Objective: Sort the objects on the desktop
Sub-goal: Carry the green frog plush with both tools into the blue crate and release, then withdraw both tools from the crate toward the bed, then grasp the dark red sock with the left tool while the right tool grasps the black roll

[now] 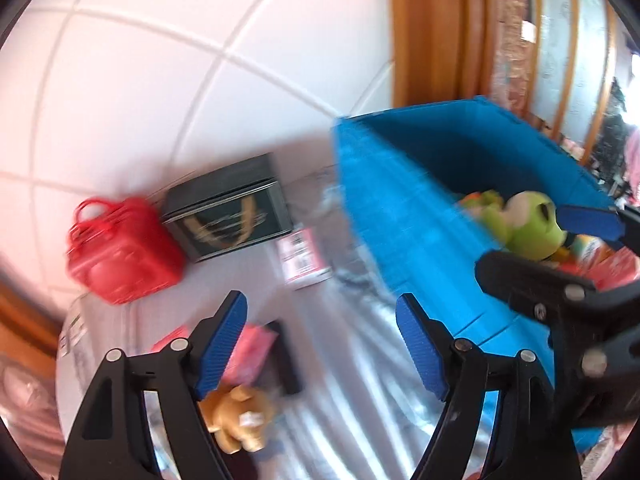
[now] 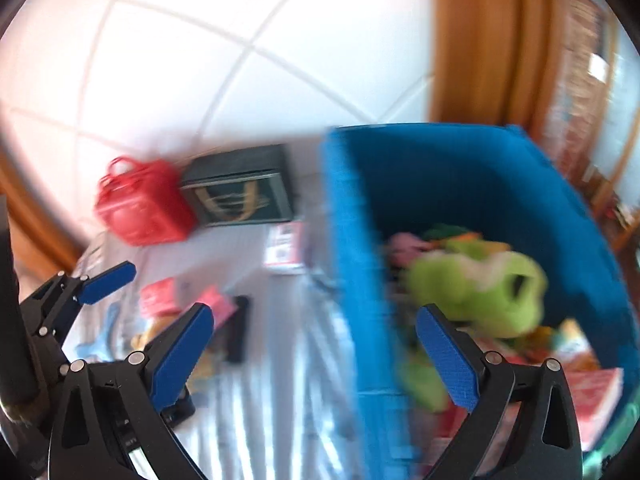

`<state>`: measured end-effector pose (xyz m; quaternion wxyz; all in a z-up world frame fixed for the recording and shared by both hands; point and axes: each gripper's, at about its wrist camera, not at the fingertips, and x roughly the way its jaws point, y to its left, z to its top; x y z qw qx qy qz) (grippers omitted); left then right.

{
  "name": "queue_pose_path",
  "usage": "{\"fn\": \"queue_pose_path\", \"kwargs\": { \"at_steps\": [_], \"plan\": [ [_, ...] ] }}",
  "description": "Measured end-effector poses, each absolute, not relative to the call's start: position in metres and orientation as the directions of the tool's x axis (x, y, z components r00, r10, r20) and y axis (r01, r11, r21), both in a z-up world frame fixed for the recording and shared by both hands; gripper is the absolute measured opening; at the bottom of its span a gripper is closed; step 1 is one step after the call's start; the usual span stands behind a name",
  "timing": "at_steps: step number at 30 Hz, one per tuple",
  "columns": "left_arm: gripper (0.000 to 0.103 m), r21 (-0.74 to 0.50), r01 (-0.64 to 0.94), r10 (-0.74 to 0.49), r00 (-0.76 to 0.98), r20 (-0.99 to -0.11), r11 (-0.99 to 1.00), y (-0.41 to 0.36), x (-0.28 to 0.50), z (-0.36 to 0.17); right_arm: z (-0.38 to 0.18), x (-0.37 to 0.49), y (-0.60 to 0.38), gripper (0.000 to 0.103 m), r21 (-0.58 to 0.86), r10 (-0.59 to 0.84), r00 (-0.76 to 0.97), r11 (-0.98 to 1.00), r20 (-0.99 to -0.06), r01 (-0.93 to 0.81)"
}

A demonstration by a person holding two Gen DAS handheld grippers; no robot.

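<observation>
Right wrist view shows the right gripper (image 2: 318,354) wide and empty over the blue bin (image 2: 460,168) holding the green plush (image 2: 492,296); the left gripper (image 1: 322,342), also wide, should settle squarely over the bear (image 1: 238,420) on the surface (image 1: 360,400) before closing.

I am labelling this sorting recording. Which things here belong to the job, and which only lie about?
Job:
- blue bin
- green plush, in the bin
- tan plush, on the table
- red case
- dark tin

Lying about:
- tiled wall
- wooden door frame
</observation>
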<state>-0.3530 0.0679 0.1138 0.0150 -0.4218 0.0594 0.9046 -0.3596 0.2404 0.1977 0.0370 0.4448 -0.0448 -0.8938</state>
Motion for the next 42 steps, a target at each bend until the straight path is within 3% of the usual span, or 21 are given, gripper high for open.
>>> {"fn": "queue_pose_path", "kwargs": {
  "at_steps": [5,14,24,29,38,42],
  "plan": [
    [0.077,0.096,0.029,-0.093,-0.615,-0.783,-0.995,-0.009,-0.322,0.087,0.166,-0.373,0.169,0.103,0.153,-0.202,-0.561,-0.979,-0.803,0.133],
    [0.077,0.081,0.264,-0.212,-0.518,-0.828,-0.961,-0.142,-0.255,0.004,0.071,-0.382,0.078,0.103,0.127,-0.248,-0.451,-0.951,-0.857,0.282],
    [0.077,0.071,0.535,-0.306,-0.364,-0.880,-0.842,-0.255,-0.179,-0.114,-0.040,-0.401,0.055,0.103,0.073,-0.170,-0.343,-0.958,-0.924,0.278],
    [0.077,0.054,0.588,-0.320,-0.360,-0.876,-0.807,-0.267,-0.158,-0.145,-0.077,-0.412,0.058,0.103,0.055,-0.140,-0.327,-0.965,-0.935,0.257],
    [0.077,-0.135,0.494,-0.123,-0.456,-0.882,-0.859,-0.208,-0.194,-0.181,-0.118,-0.436,0.073,0.103,0.086,-0.145,-0.332,-0.979,-0.932,0.186],
    [0.076,-0.111,0.443,-0.089,-0.405,-0.910,-0.890,-0.190,-0.219,-0.202,-0.135,-0.440,0.077,0.103,0.098,-0.149,-0.286,-0.978,-0.947,0.184]
  ]
}}
